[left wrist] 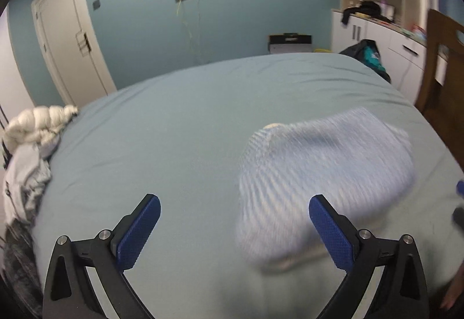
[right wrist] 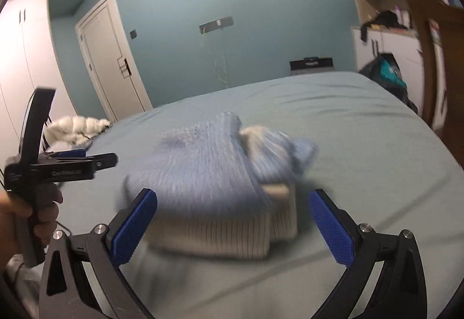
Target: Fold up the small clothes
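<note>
Right gripper [right wrist: 233, 227] agape over blue knit [right wrist: 208, 171] (blurred); bed [right wrist: 362, 145] beneath.

One blue-and-cream knit garment [right wrist: 220, 185] lying on one bed [right wrist: 362, 127]; one white clothes pile [left wrist: 32, 151] sitting at edge; two grippers showing, left gripper [left wrist: 234, 227], right gripper [right wrist: 233, 224]; one door [left wrist: 69, 35] standing behind.

Spread left tongs [left wrist: 234, 227] above bed [left wrist: 179, 127]; blurred, perhaps striped garment [left wrist: 322, 177].

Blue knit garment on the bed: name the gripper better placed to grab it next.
Right. The blue knit garment lies directly between the open right gripper; for the open left gripper it sits off toward one finger.
</note>
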The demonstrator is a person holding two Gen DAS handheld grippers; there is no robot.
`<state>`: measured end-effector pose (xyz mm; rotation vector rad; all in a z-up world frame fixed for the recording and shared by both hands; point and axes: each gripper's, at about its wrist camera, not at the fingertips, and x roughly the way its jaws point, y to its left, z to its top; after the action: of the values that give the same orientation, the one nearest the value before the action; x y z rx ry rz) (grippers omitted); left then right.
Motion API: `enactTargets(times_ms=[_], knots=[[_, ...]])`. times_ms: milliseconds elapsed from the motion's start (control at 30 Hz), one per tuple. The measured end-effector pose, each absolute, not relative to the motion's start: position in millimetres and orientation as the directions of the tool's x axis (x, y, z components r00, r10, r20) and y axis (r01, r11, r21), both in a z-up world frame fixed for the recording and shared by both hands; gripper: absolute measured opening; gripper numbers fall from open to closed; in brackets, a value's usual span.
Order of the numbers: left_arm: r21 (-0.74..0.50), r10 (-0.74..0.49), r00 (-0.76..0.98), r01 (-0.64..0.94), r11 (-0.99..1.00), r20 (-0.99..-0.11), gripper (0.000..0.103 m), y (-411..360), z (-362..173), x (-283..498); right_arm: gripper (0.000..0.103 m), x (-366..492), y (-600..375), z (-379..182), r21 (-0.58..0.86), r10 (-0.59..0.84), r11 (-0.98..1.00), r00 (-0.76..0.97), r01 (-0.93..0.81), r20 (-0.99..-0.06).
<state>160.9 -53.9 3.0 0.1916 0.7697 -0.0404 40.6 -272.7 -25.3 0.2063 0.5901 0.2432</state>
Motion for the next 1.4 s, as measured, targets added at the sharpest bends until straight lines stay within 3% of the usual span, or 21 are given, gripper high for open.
enactTargets(times_ms=[133, 233, 333, 500, 767, 1100, 1400], knots=[[0.148, 0.007, 0.785, 0.109, 0.983, -0.62, 0.103, -38.0, 24.1, 109.2, 0.102, -8.5, -292.3, -12.6, 0.246, 0.153, 0.969, 0.808, -0.01, -0.569], [0.169, 0.007, 0.823, 0.109, 0.98, -0.567, 0.103, -23.8, 31.7, 72.7, 0.102, -38.5, -308.5, -9.7, 0.32, 0.207, 0.947, 0.776, -0.008, -0.596], [0.127, 0.007, 0.837, 0.075, 0.989, -0.548, 0.103, -15.3, 38.3, 58.1, 0.102, -53.2, -308.7, -8.2, 0.269, 0.168, 0.963, 0.764, 0.008, -0.623], [0.06, -0.003, 0.818, 0.045, 0.997, -0.575, 0.103, -0.1, 37.1, 57.5, 0.102, -59.9, -297.7, -10.8, 0.157, 0.116, 0.988, 0.734, -0.013, -0.669], [0.171, 0.085, 0.679, 0.06, 0.983, -0.73, 0.103, -13.1, 1.6, 77.1, 0.102, -47.4, -295.6, -16.7, 0.16, 0.111, 0.987, 0.709, 0.003, -0.697], [0.242, 0.109, 0.688, 0.099, 0.965, -0.717, 0.103, -30.4, -0.6, 67.4, 0.102, -41.8, -317.0, -20.0, 0.24, 0.158, 0.971, 0.704, 0.019, -0.693], [0.242, 0.113, 0.689, 0.093, 0.966, -0.716, 0.103, -28.4, 1.5, 66.5, 0.102, -46.1, -310.5, -16.9, 0.193, 0.13, 0.981, 0.707, 0.009, -0.695]])
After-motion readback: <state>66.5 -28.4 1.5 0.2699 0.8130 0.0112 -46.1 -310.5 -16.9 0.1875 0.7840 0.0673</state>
